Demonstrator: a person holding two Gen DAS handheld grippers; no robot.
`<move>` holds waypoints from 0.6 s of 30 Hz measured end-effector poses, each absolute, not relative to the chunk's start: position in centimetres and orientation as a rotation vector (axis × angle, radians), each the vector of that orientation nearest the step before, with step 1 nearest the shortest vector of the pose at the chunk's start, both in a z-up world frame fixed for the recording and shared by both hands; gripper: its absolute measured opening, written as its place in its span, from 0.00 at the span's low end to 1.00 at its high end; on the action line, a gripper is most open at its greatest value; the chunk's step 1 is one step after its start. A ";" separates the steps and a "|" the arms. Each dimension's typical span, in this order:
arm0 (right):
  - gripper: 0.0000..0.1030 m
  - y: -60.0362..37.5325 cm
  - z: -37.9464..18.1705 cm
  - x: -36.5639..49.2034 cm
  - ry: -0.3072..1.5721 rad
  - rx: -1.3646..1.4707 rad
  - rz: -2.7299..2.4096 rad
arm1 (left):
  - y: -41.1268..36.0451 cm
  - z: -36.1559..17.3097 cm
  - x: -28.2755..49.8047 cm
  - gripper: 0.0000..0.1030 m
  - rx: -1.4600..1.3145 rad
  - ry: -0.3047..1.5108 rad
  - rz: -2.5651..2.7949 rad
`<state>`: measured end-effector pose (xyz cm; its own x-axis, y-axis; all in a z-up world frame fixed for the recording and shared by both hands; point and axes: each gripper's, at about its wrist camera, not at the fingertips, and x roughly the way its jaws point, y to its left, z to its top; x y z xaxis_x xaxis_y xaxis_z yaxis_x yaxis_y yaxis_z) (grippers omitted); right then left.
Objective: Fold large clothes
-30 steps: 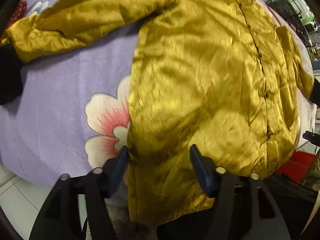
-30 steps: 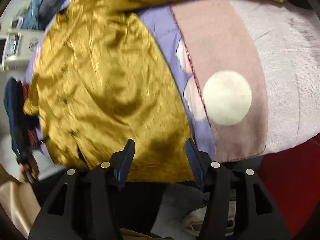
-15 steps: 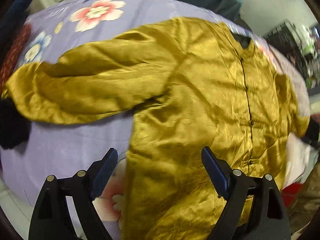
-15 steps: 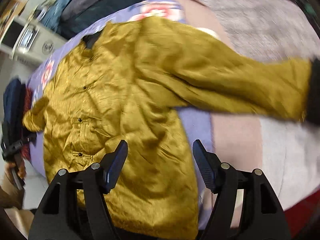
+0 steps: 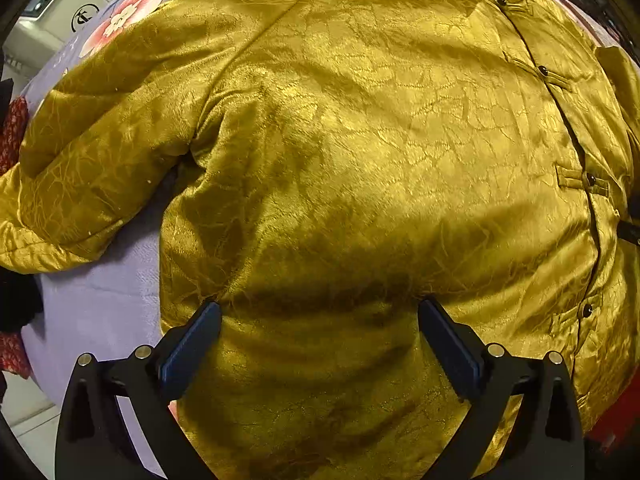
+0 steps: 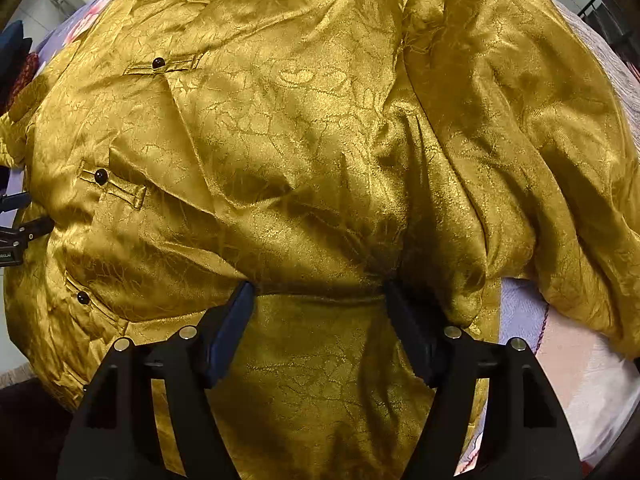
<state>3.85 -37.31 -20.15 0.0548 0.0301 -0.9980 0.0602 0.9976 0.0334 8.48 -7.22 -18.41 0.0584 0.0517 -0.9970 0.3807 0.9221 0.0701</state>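
Observation:
A gold padded jacket point(image 5: 360, 140) with dark knot buttons lies front up on a purple floral sheet point(image 5: 100, 304). Its one sleeve point(image 5: 92, 148) stretches to the left in the left wrist view. My left gripper point(image 5: 320, 320) is open, its fingers spread over the jacket's lower body. In the right wrist view the jacket point(image 6: 260, 140) fills the frame, and its other sleeve point(image 6: 520, 120) lies bunched at the right. My right gripper point(image 6: 320, 300) is open, its fingertips resting against a crease of the jacket's lower front.
A white appliance point(image 5: 52, 8) stands beyond the bed at the far left. Dark and red clothes point(image 5: 12, 132) lie at the left edge. A pink and grey blanket point(image 6: 580, 360) lies under the right sleeve. The left gripper's body point(image 6: 16, 228) shows at the left edge.
Both grippers have moved forward and down close to the jacket, from the hem towards its body. The jacket now fills both views. Both stay open.

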 end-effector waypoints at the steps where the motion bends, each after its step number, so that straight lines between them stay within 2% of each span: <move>1: 0.68 -37.0 -20.0 3.8 1.524 0.042 -0.016 | -7.3 -18.4 8.6 0.95 0.358 1.504 -0.250; 5: 0.68 -36.6 -18.3 3.4 1.488 -0.037 -0.040 | -7.7 -16.8 9.1 0.94 0.326 1.483 -0.199; 9: 0.68 -39.5 -15.0 2.2 1.382 0.103 -0.113 | -8.4 -14.5 9.4 0.94 0.288 1.432 -0.198; 15: 0.68 -50.2 -10.1 -1.8 1.199 0.293 -0.477 | -9.3 -12.6 10.5 0.94 0.260 1.411 -0.182; 18: 0.68 -55.3 -6.8 -4.9 1.087 0.277 -0.667 | -9.6 -11.8 11.0 0.94 0.239 1.406 -0.178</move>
